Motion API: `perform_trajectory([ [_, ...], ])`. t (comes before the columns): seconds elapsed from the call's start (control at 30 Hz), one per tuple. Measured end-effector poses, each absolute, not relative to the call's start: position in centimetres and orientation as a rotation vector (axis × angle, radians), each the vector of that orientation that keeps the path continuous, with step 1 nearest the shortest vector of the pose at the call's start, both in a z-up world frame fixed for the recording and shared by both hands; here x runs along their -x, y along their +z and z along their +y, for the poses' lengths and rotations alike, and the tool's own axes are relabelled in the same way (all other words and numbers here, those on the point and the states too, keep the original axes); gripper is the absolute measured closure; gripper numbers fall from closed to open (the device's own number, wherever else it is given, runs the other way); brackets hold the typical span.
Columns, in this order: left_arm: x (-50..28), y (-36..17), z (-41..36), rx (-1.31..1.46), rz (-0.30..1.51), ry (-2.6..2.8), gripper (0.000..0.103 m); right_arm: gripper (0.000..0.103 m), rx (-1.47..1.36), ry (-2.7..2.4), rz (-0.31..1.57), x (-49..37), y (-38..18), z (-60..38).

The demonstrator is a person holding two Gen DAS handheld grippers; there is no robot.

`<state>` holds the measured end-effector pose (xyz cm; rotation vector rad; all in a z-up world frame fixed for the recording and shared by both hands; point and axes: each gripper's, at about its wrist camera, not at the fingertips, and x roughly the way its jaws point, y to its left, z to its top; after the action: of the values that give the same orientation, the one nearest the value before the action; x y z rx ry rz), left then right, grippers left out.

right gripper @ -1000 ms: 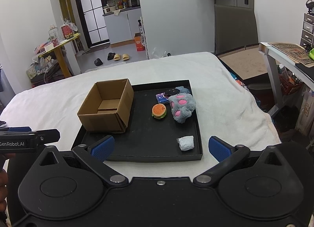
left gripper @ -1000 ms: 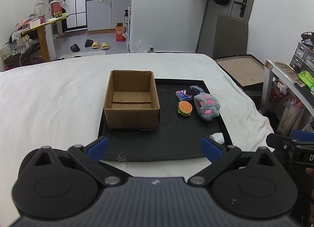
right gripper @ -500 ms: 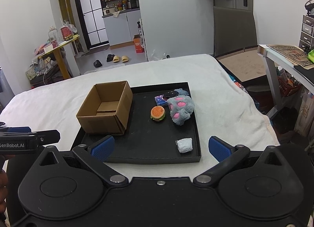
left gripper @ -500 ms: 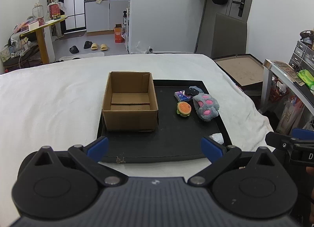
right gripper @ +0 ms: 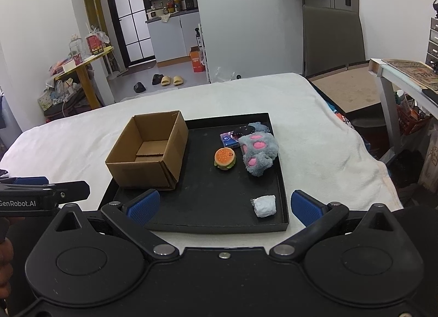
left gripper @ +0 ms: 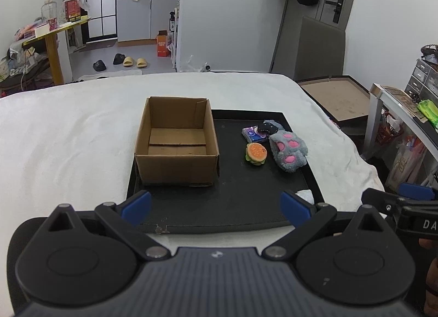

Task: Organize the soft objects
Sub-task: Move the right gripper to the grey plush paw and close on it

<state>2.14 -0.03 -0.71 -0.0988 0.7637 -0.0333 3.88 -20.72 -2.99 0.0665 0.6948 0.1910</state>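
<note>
Cardboard box (right gripper: 147,150) left of burger toy (right gripper: 225,158) & paw plush (right gripper: 258,152), black tray (right gripper: 208,207).

Left gripper (left gripper: 216,204): blue-padded fingers spread wide, nothing between them, above near edge of black tray (left gripper: 224,221). Tray lies on white-covered bed (left gripper: 68,139). Open cardboard box (left gripper: 178,150) stands on tray's left part, interior empty. To its right: burger plush (left gripper: 256,153), just beside grey paw plush (left gripper: 288,150) with pink pads; blue packet (left gripper: 251,134) behind them. White wad (left gripper: 306,195) at tray's near right corner, partly hidden by finger. Right gripper (left gripper: 405,202) visible at right edge.
</note>
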Motion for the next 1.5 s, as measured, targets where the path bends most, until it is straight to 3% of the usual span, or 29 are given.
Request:
perform_trajectory([
  [1.1, -11.2, -6.3, 7.0, 0.179, 0.837, 0.132, 0.006, 0.002, -0.200, 0.122, 0.794, -13.1, -9.6, -22.7],
  [1.5, -14.1, -7.8, 8.2, 0.215, 0.819, 0.194, 0.025, 0.004, -0.195, 0.100, 0.806, -16.2, -10.8, -22.8],
])
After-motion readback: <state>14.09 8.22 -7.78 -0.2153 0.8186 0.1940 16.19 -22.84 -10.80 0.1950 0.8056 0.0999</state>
